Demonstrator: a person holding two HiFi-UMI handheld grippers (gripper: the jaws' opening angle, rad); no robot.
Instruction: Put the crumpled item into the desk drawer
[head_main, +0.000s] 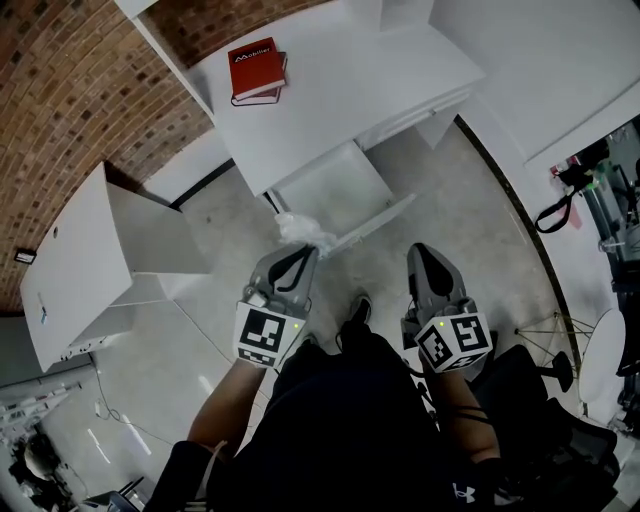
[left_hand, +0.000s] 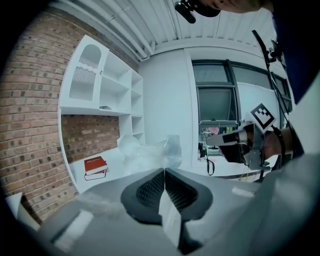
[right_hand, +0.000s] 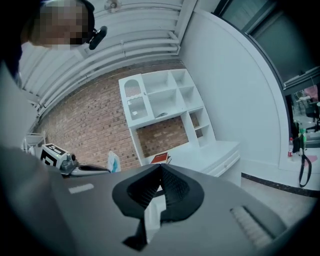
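A crumpled clear plastic item (head_main: 298, 230) sticks out of my left gripper (head_main: 300, 248), whose jaws are shut on it. In the left gripper view the crumpled item (left_hand: 150, 152) bulges just past the closed tips of that gripper (left_hand: 164, 173). I hold it right at the front left corner of the open white desk drawer (head_main: 330, 188), whose front panel (head_main: 375, 225) stands out toward me. The right gripper (head_main: 425, 252) hangs to the right of the drawer front, jaws shut with nothing between them (right_hand: 161, 168). The right gripper view also catches the left gripper (right_hand: 85, 169) and the crumpled item (right_hand: 113, 161).
A red book (head_main: 257, 70) lies on the white desk (head_main: 330, 90) above the drawer. A white cabinet (head_main: 70, 270) stands to the left on the pale floor. Brick wall and white shelves (right_hand: 160, 100) rise behind the desk. A stool (head_main: 605, 355) and cables stand at the right.
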